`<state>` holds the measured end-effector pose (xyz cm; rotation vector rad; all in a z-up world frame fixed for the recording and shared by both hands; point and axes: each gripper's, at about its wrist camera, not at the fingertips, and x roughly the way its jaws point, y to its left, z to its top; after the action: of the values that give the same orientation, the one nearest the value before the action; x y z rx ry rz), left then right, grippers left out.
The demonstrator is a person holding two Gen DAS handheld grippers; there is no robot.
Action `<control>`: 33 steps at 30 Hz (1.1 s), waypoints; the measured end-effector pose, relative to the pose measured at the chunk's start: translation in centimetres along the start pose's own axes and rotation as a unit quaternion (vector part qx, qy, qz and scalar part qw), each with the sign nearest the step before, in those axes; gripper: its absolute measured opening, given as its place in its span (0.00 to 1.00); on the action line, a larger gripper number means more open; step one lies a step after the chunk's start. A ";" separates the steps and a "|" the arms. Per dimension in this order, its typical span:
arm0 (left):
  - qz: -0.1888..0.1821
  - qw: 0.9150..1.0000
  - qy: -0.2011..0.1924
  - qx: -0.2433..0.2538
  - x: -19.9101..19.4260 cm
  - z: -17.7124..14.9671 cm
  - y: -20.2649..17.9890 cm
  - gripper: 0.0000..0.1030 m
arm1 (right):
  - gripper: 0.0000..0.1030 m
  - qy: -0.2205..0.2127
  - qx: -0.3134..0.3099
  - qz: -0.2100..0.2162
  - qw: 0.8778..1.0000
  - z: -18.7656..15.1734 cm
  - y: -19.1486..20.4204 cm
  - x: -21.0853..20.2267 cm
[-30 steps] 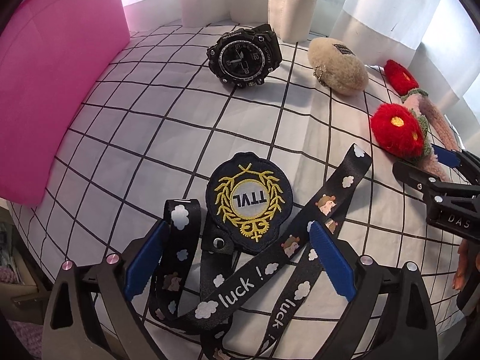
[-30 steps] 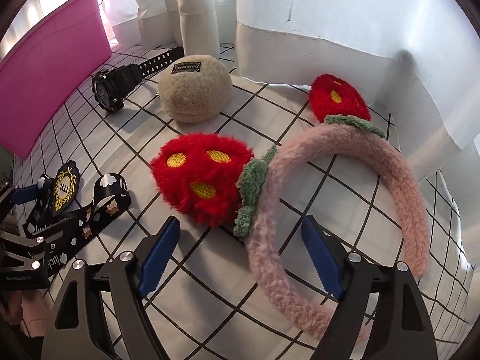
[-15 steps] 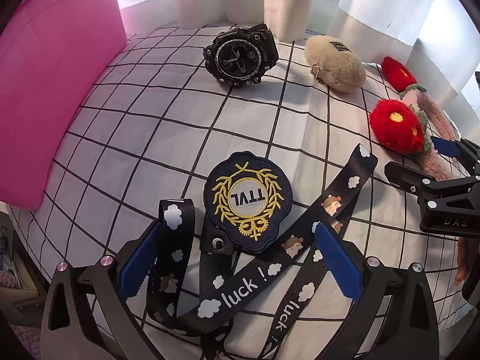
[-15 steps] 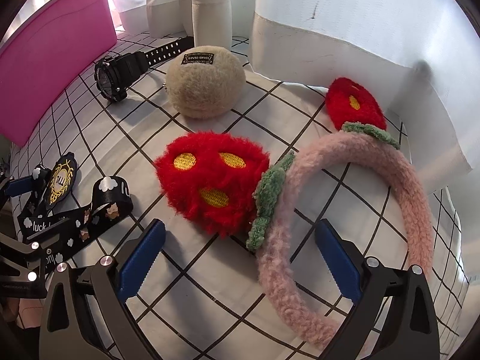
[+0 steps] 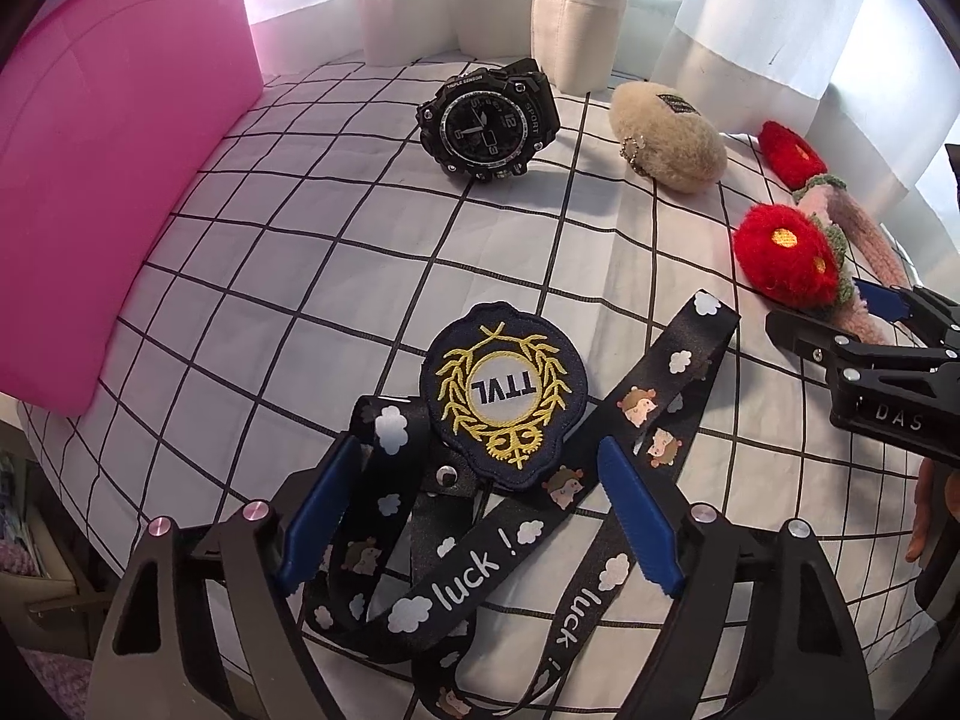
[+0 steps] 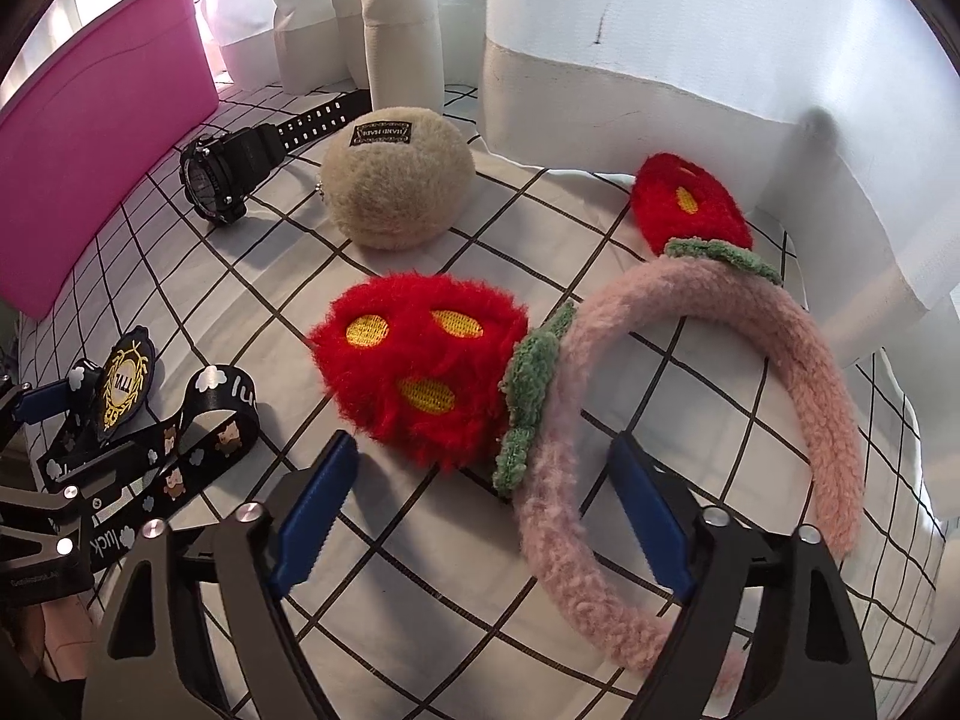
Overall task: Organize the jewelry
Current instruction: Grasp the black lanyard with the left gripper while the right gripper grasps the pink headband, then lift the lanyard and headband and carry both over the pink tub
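My left gripper (image 5: 480, 510) is open, its blue pads either side of a black lanyard (image 5: 480, 564) printed "luck !" with a round TTVL badge (image 5: 504, 396). My right gripper (image 6: 480, 504) is open just in front of a pink fluffy headband (image 6: 804, 360) with two red plush flowers (image 6: 420, 366); the band's near end lies between the pads. A black sport watch (image 5: 489, 120) and a beige plush pouch (image 5: 666, 132) lie farther back. The right gripper also shows at the right edge of the left wrist view (image 5: 840, 324).
A pink bin (image 5: 102, 168) stands at the left on the white grid-patterned cloth (image 5: 300, 252). White curtains (image 6: 660, 48) hang close behind the items. The cloth's edge drops off at the lower left.
Both grippers have edged forward and lower toward their items. The left pads now flank the lanyard more closely; the right pads have come up around the headband's near end.
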<state>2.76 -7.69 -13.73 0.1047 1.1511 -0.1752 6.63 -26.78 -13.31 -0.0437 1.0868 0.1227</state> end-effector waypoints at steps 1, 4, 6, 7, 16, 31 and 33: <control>-0.001 1.000 -0.002 0.001 -0.1 -0.1 -0.1 0.70 | 0.51 -0.004 0.002 -0.002 1.000 0.0 0.0 -0.3; -0.003 1.000 -0.007 0.004 -0.5 -0.2 -0.6 0.49 | 0.40 -0.002 0.007 -0.002 1.000 0.1 -0.1 -0.5; -0.008 1.000 -0.009 0.007 -0.6 -0.1 -0.9 0.32 | 0.30 -0.006 0.005 -0.003 1.000 -0.1 0.2 -0.7; -0.008 1.000 -0.008 0.009 -0.7 -0.1 -1.1 0.24 | 0.27 -0.008 0.004 -0.004 1.000 -0.1 0.3 -0.8; -0.017 1.000 -0.005 -0.003 -0.8 -0.3 -0.6 0.21 | 0.11 -0.023 0.012 -0.004 1.000 -0.9 0.4 -1.3; -0.012 0.999 -0.035 -0.013 -3.5 0.5 0.2 0.21 | 0.11 -0.065 0.025 0.007 0.998 -2.1 1.3 -5.8; -0.013 0.999 -0.038 -0.015 -3.9 0.7 0.4 0.21 | 0.11 -0.072 0.030 0.010 0.997 -1.9 1.7 -6.4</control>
<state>1.93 -7.10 -9.85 0.0550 1.0789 -0.1836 1.78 -25.79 -8.47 0.0296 0.9458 0.1084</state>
